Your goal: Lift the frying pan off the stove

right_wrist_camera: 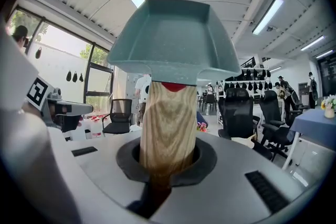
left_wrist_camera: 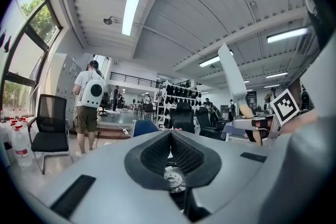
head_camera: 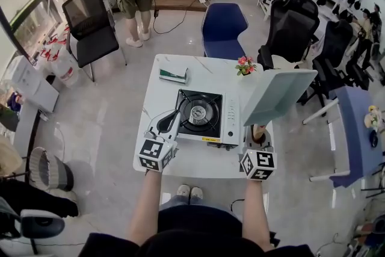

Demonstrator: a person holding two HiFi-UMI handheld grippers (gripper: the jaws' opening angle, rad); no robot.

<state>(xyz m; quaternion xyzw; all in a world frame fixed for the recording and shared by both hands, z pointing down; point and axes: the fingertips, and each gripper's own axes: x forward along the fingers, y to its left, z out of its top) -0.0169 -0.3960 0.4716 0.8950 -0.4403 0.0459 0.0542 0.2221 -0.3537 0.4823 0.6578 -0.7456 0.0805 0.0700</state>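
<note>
On the white tabletop (head_camera: 162,99), which fills the middle of the head view, sits a portable gas stove (head_camera: 201,114) with its black burner bare. Behind the tabletop stands a blue chair (head_camera: 224,24). To the right of the stove, the pale teal frying pan (head_camera: 278,95) hangs in the air, clear of the burner and out over the tabletop's right edge (its square shape is plain in both the head view and the right gripper view). The right claw (right_wrist_camera: 167,157) is clenched around the pan's wooden handle (right_wrist_camera: 168,123), which runs from between the jaws up to the pan body (right_wrist_camera: 173,34). The left claw (left_wrist_camera: 170,136) rests by the stove's left edge, jaws closed together with nothing between them. Toward the far side of the tabletop lie a green-and-white box (head_camera: 173,74) and, smaller, a little pot of pink flowers (head_camera: 245,65).
</note>
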